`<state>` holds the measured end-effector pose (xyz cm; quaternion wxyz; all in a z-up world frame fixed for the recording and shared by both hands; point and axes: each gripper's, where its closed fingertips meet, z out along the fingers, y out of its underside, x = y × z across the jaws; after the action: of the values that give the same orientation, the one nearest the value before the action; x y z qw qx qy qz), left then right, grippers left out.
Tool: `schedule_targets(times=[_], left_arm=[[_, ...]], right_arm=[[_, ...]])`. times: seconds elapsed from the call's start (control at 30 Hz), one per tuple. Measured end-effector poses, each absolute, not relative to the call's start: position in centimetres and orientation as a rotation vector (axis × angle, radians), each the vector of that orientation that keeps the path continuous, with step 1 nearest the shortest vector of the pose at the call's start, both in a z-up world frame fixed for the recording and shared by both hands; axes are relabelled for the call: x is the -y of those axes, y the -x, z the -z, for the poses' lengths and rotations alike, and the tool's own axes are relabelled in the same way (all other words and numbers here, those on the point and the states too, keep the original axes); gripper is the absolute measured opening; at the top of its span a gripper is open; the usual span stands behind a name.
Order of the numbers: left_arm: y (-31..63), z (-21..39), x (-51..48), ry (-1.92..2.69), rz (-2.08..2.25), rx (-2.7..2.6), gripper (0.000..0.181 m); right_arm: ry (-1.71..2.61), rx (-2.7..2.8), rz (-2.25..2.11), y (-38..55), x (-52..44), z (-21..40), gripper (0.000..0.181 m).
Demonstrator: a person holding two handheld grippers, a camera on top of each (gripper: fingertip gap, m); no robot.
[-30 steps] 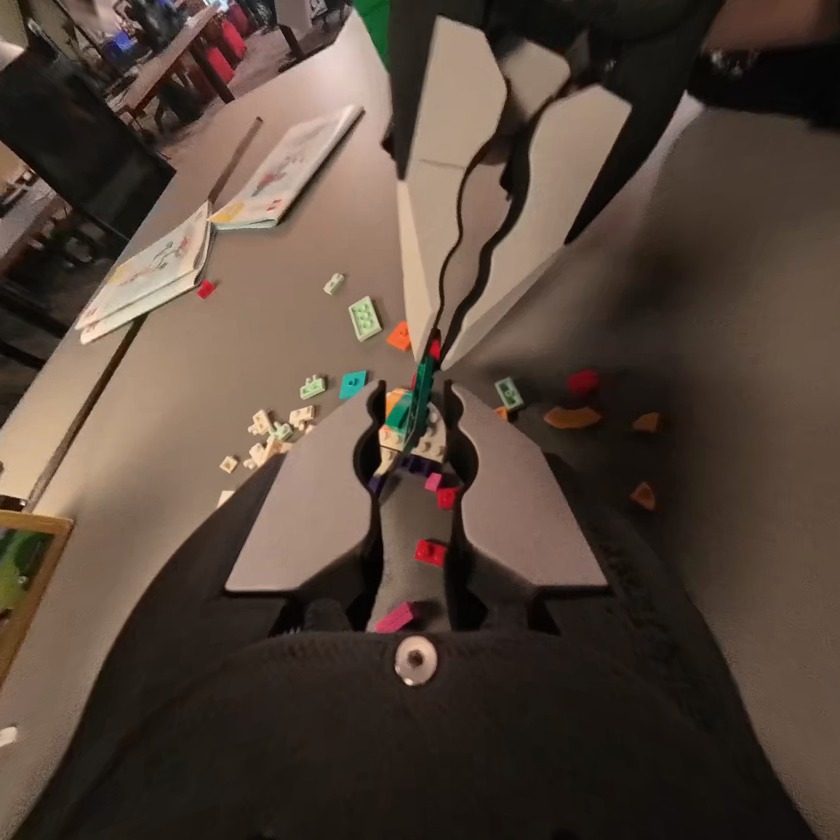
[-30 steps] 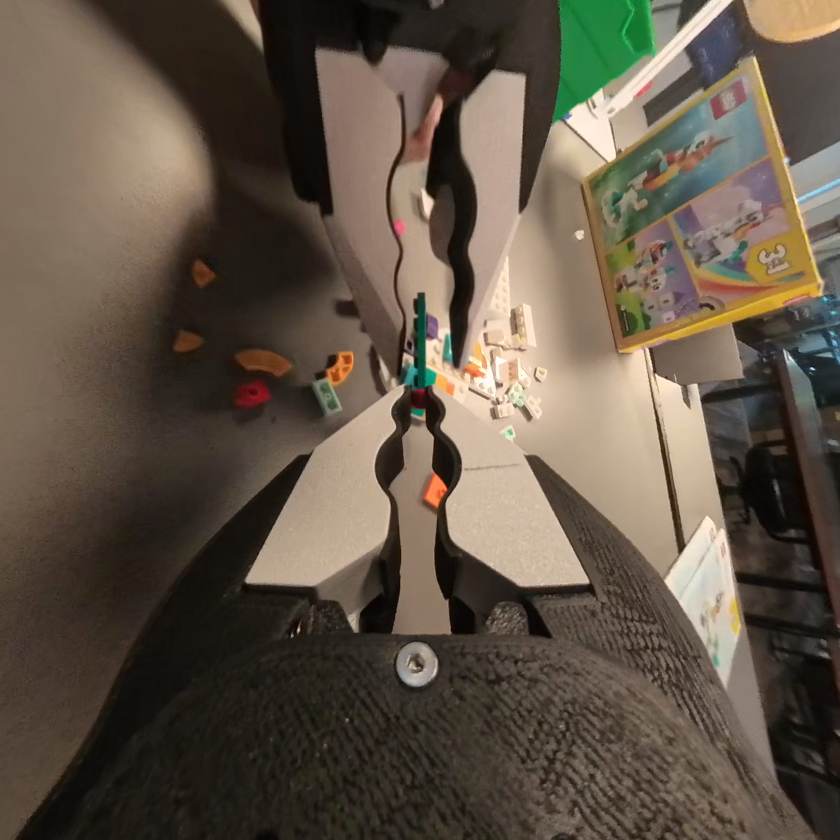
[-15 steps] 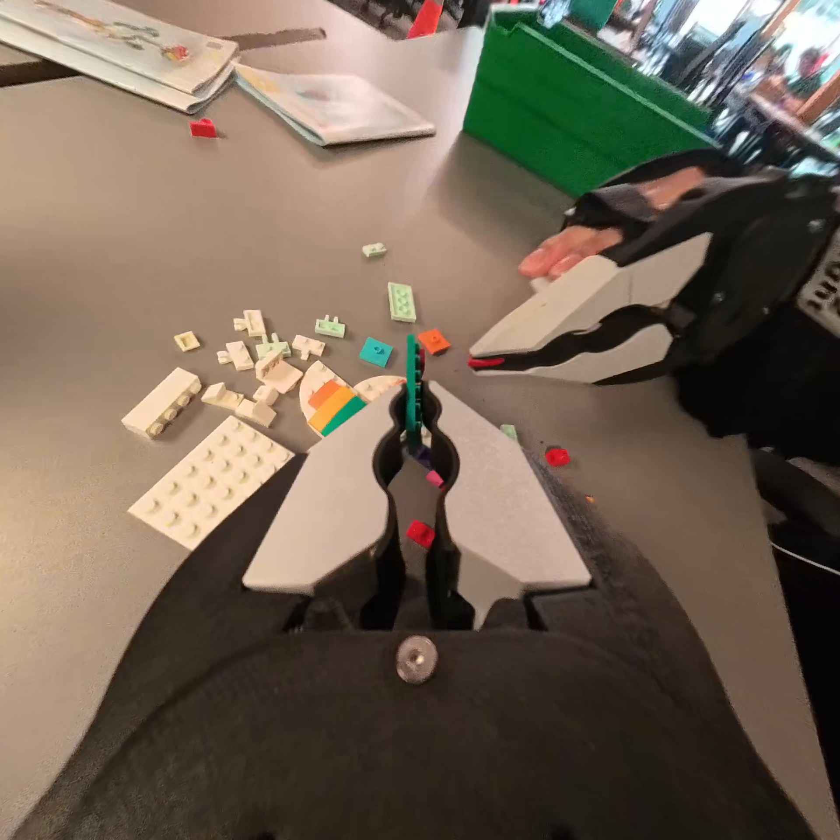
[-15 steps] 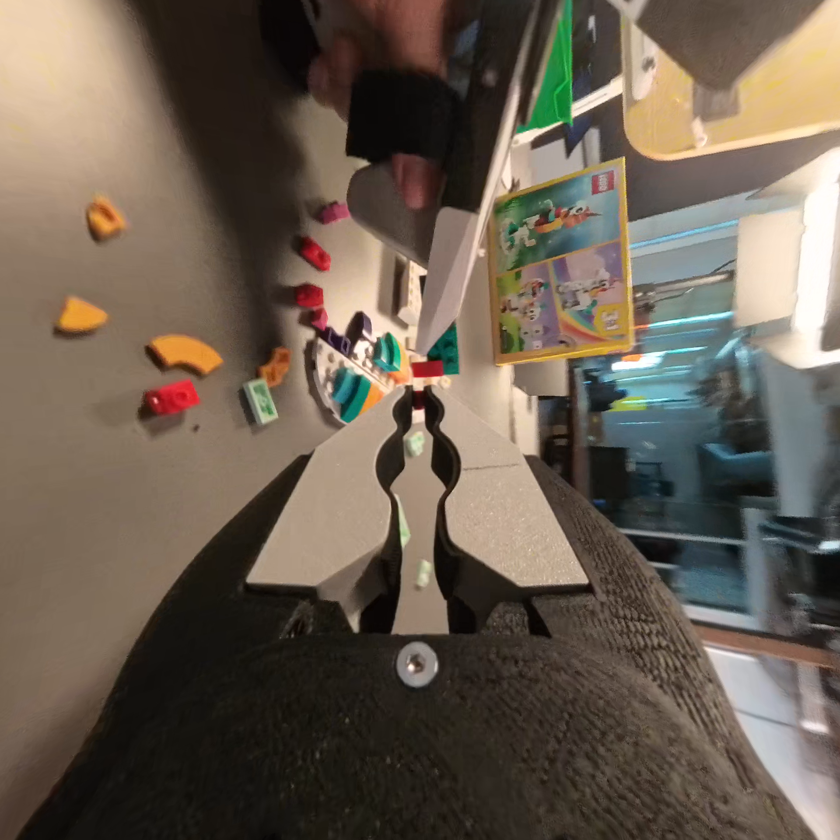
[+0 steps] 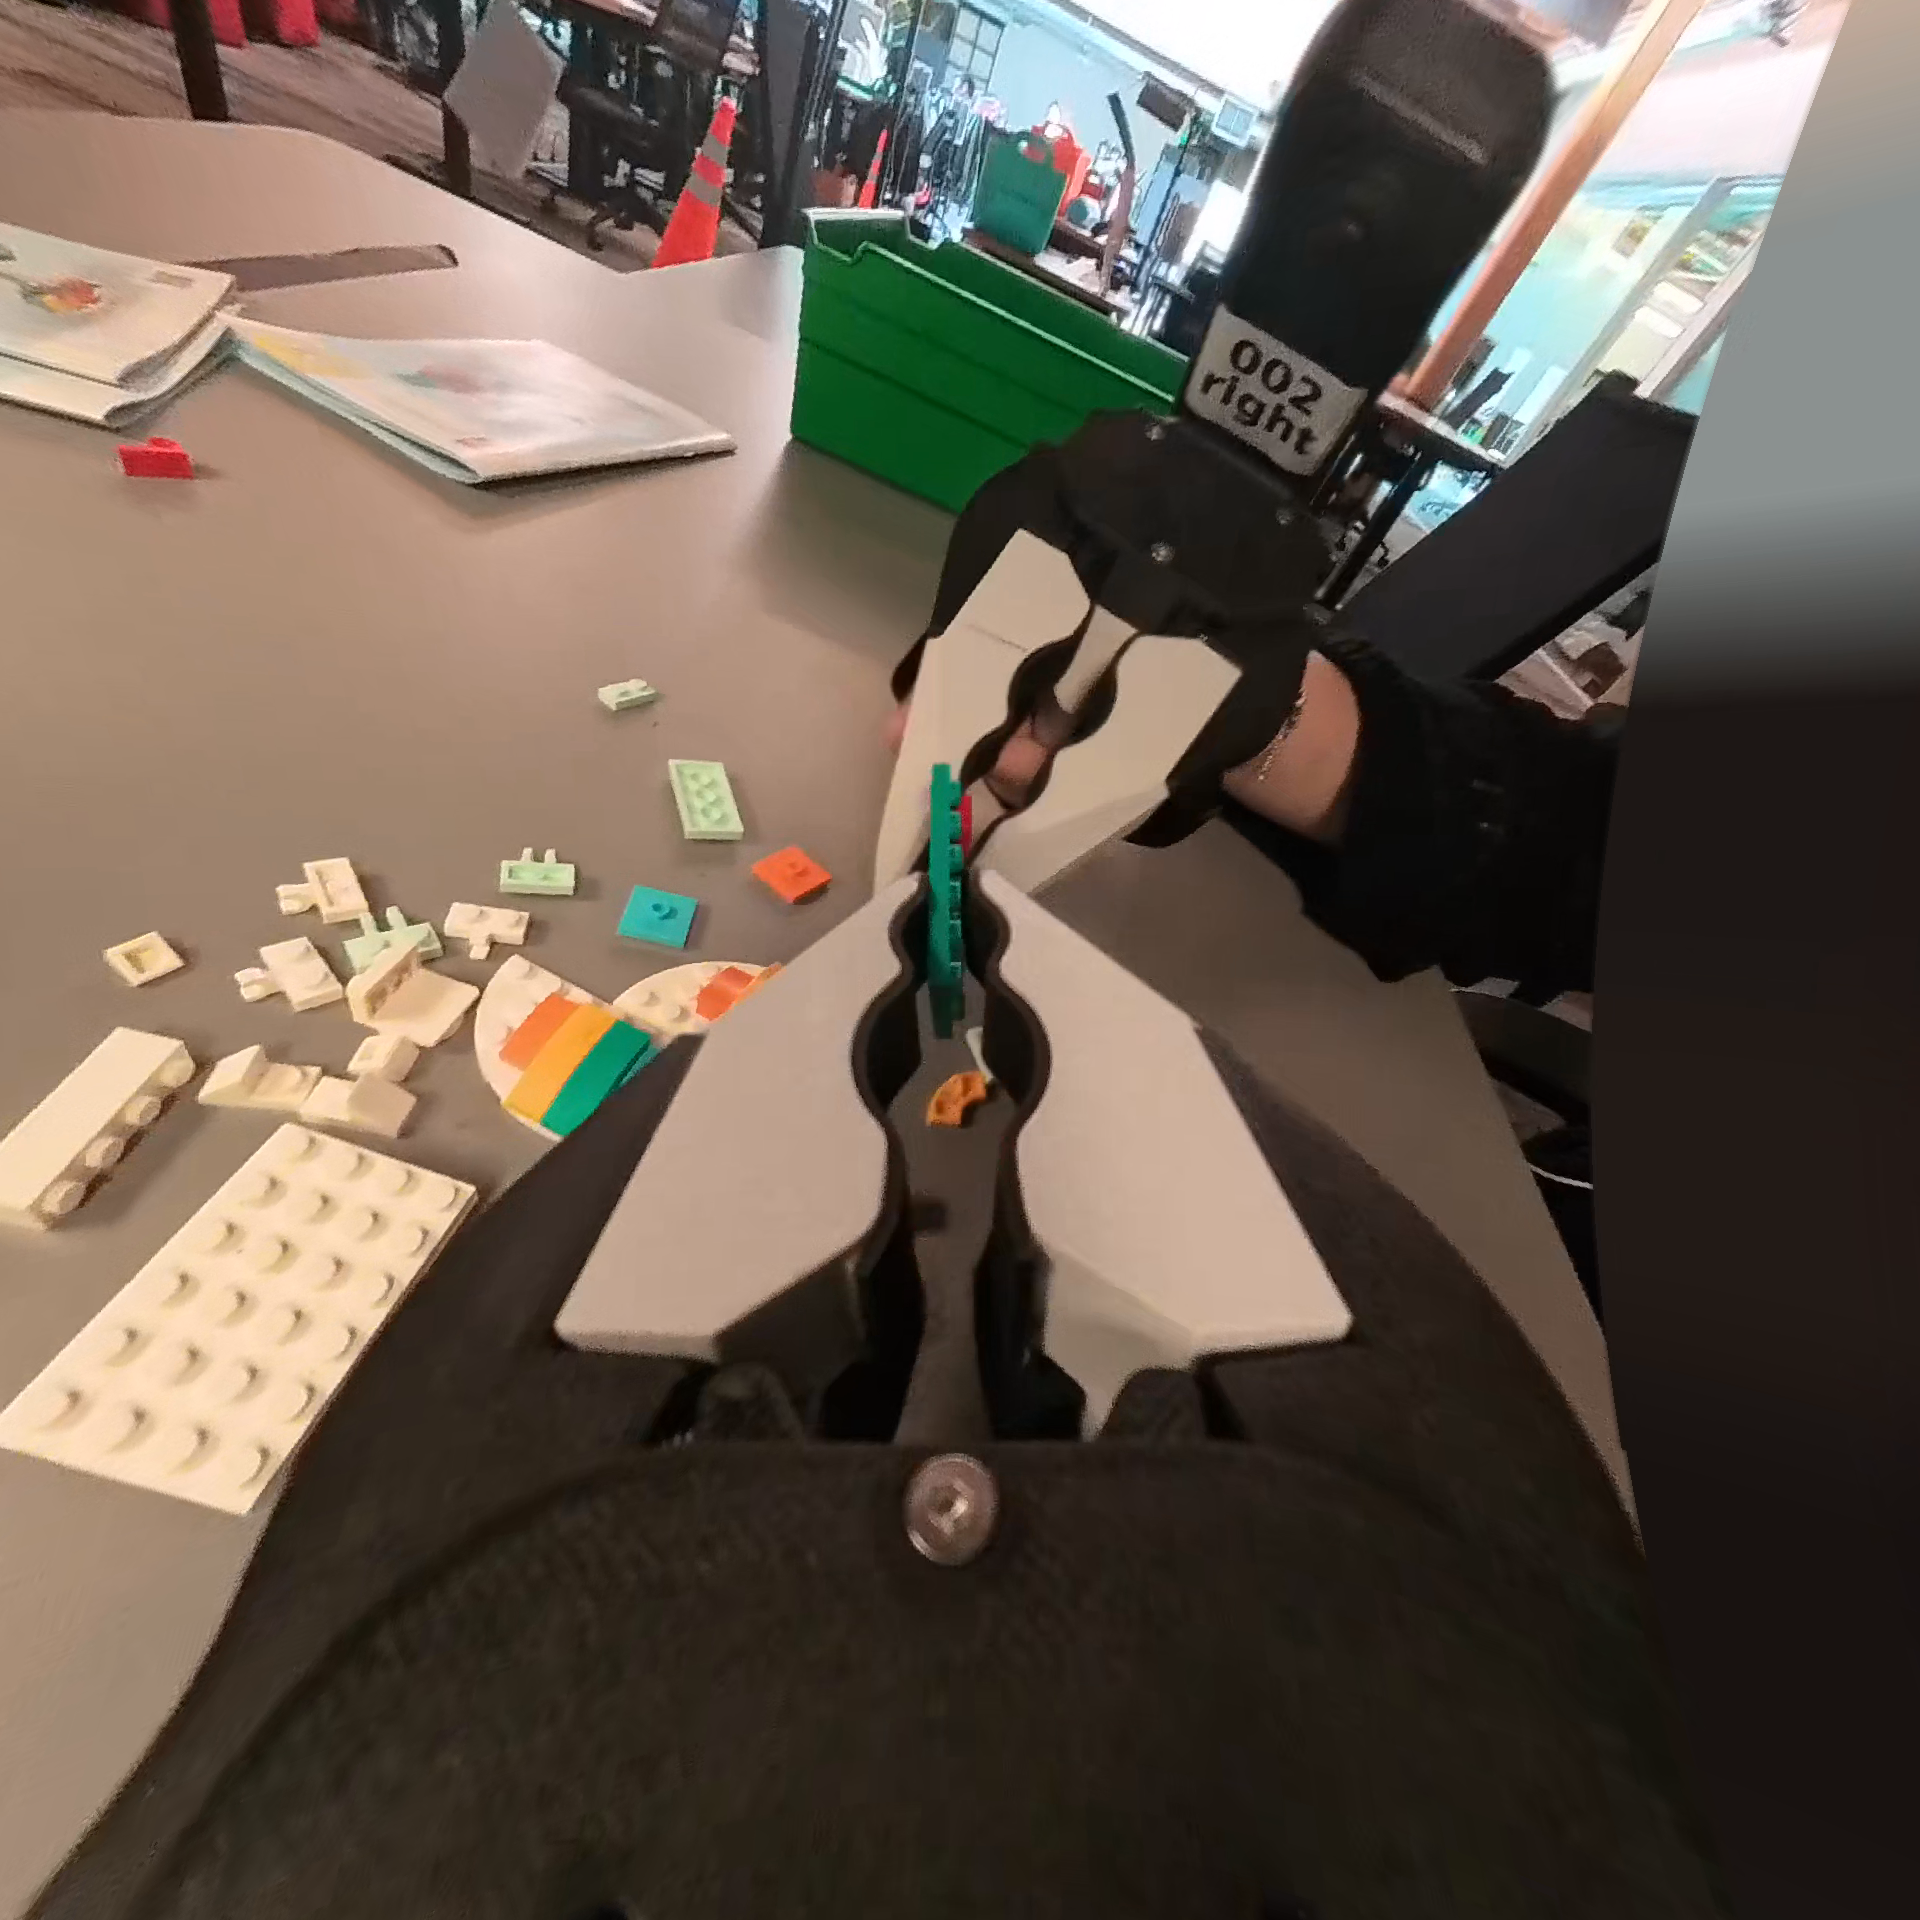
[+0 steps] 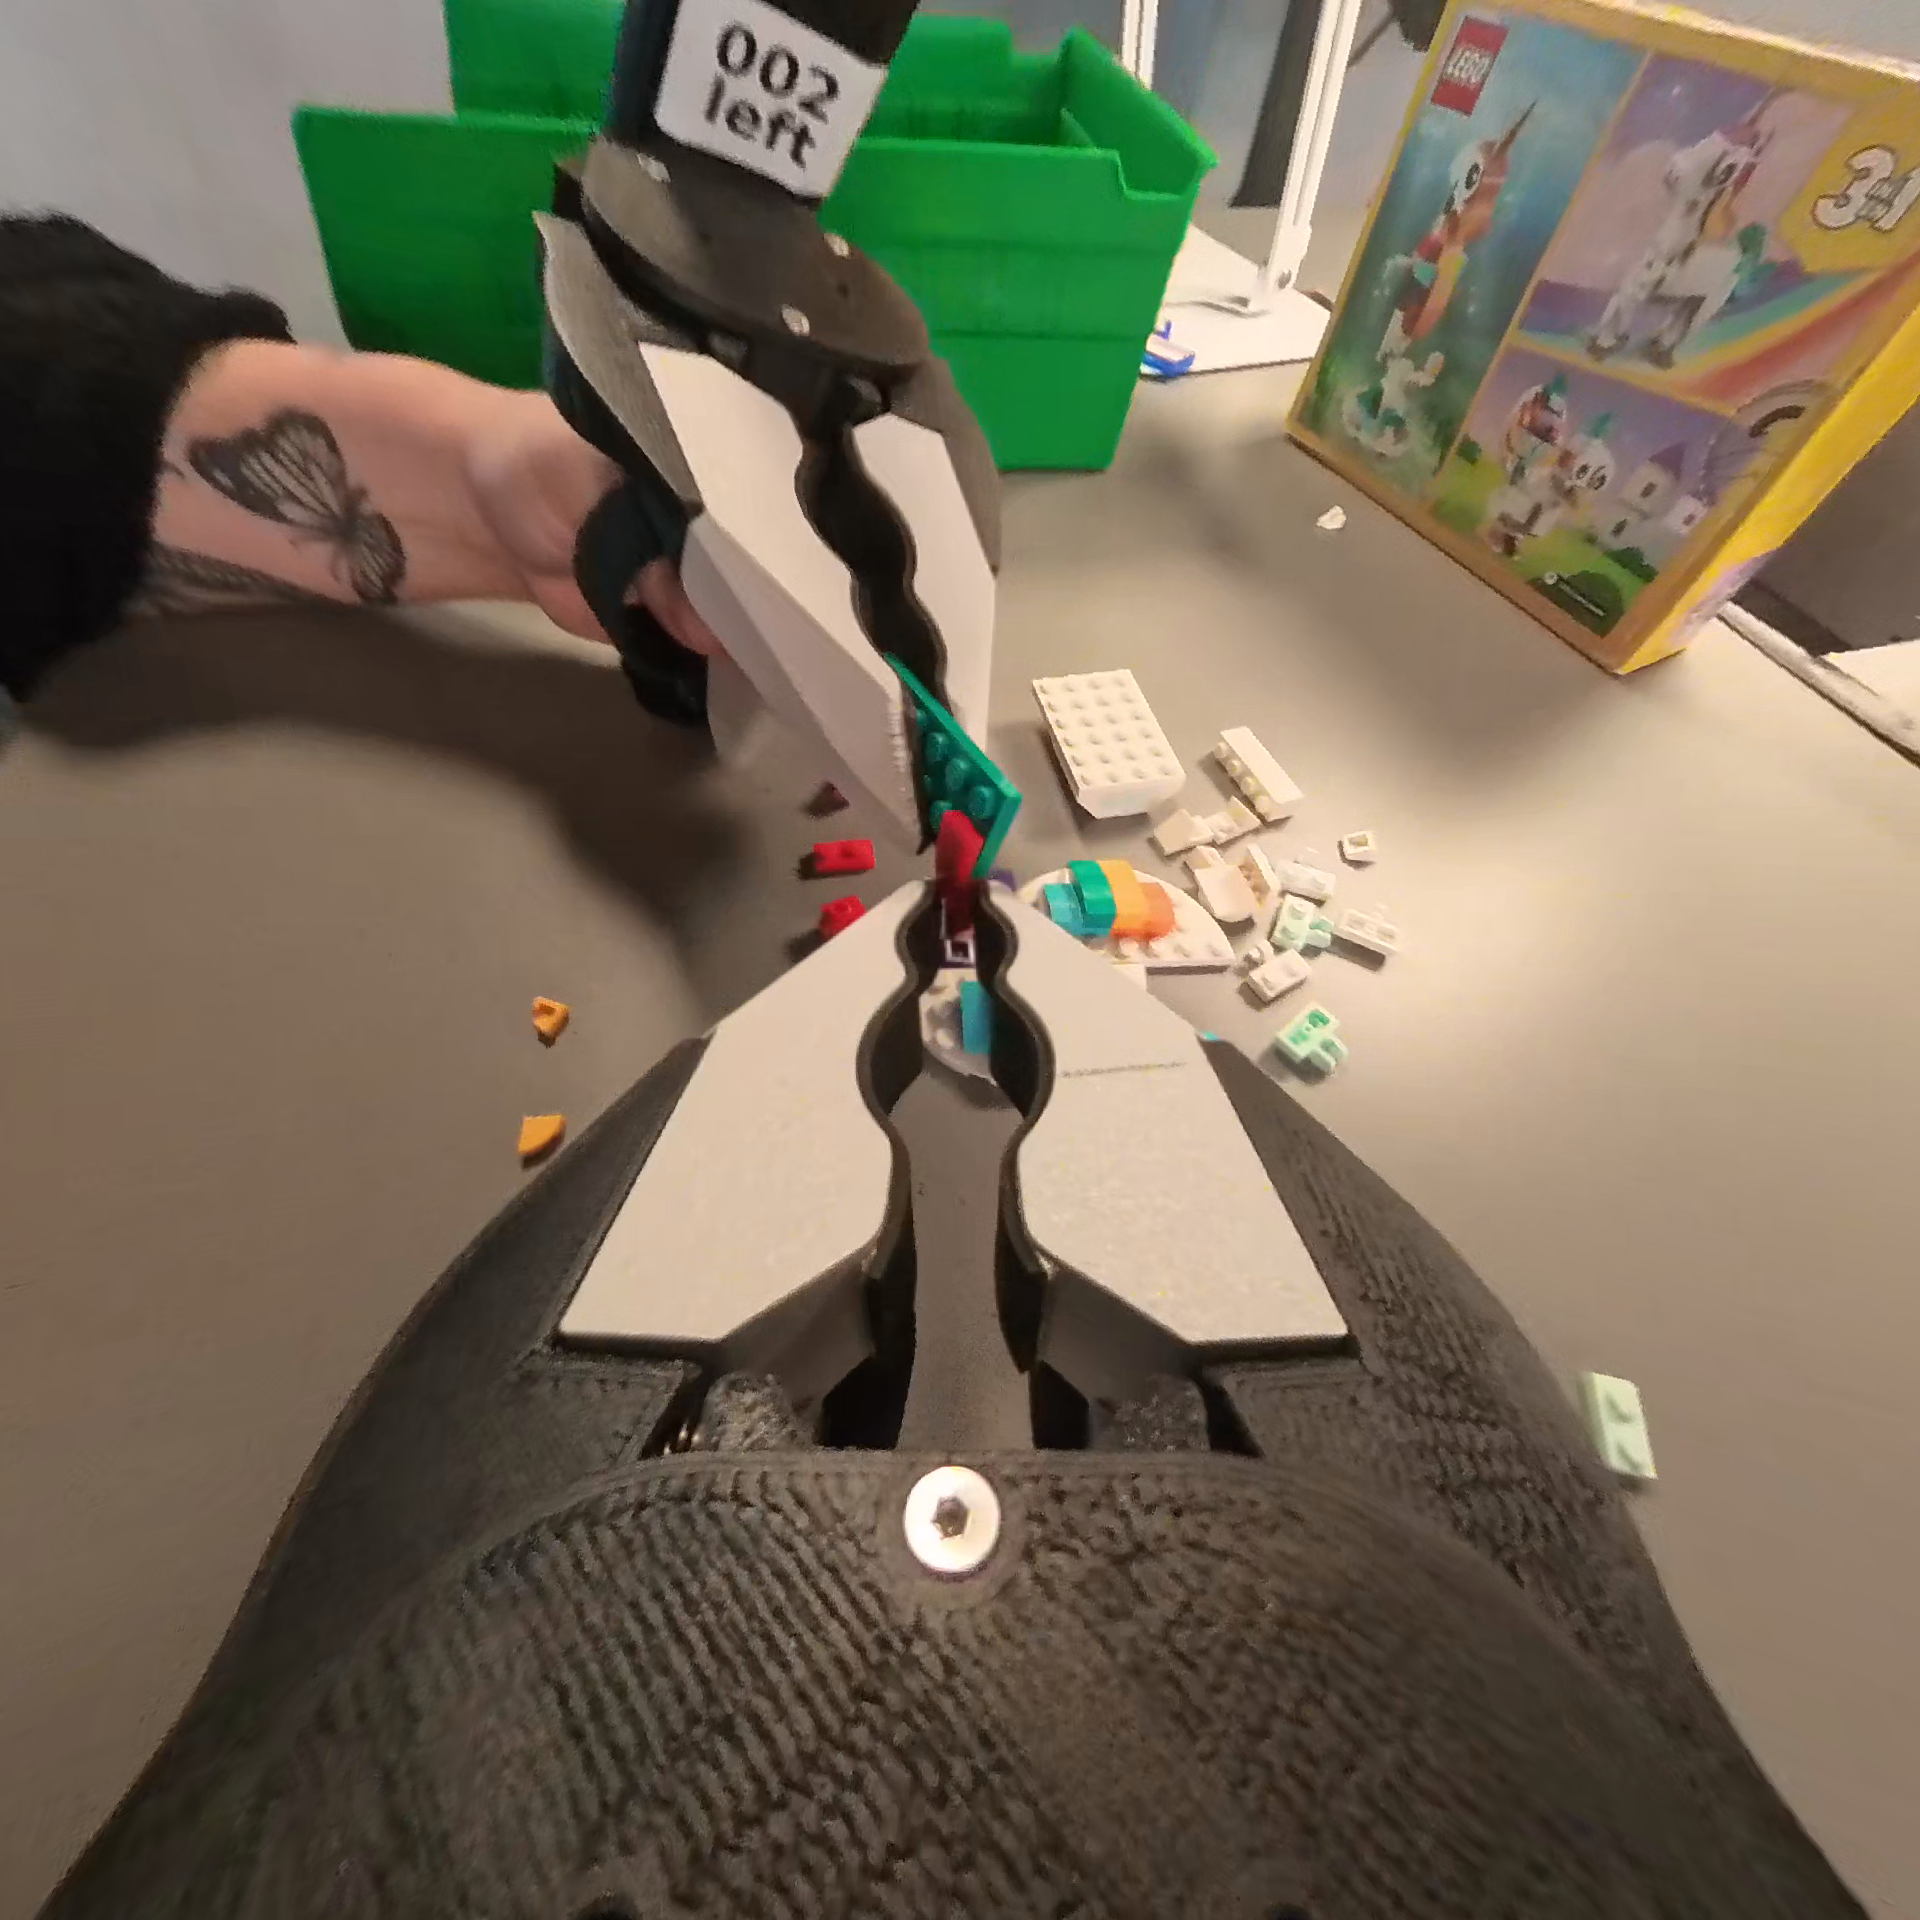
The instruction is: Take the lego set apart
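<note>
Left gripper is clamped tight on the green plate, tips angled down over the table. Right gripper meets it nose to nose, jaws pinched on the red piece. A hand grips each handle.

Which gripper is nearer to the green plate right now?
Left. The left gripper is shut on the green plate itself; the right gripper pinches the small red piece right beside it.
</note>
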<state>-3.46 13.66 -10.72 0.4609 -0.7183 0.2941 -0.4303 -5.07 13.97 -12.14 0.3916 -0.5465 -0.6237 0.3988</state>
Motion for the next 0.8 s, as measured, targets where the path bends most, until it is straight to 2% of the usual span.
schedule_targets(times=[0.13,0.23,0.37,0.53,0.63,0.8], left_arm=[[3.5,10.7,-14.0,1.755,0.981,-0.734,0.003],[5.8,13.0,-16.0,1.872,0.566,-0.772,0.003],[6.3,12.5,-16.3,1.896,0.642,-0.663,0.003],[8.1,15.3,-16.5,2.102,0.565,-0.628,0.003],[8.6,16.3,-16.7,2.147,0.483,-0.648,0.004],[9.7,16.2,-17.6,2.122,0.315,-0.629,0.028]], right_arm=[[1.437,1.548,-1.097,5.1,-14.1,12.0,0.002],[1.398,1.574,-1.127,5.2,-13.1,11.5,0.002],[1.415,1.623,-0.953,4.9,-14.1,12.5,0.002],[1.400,1.751,-0.538,3.4,-16.6,15.1,0.003],[1.412,1.808,-0.482,3.1,-16.5,16.0,0.015],[1.445,1.733,-0.529,2.7,-17.6,15.4,0.028]])
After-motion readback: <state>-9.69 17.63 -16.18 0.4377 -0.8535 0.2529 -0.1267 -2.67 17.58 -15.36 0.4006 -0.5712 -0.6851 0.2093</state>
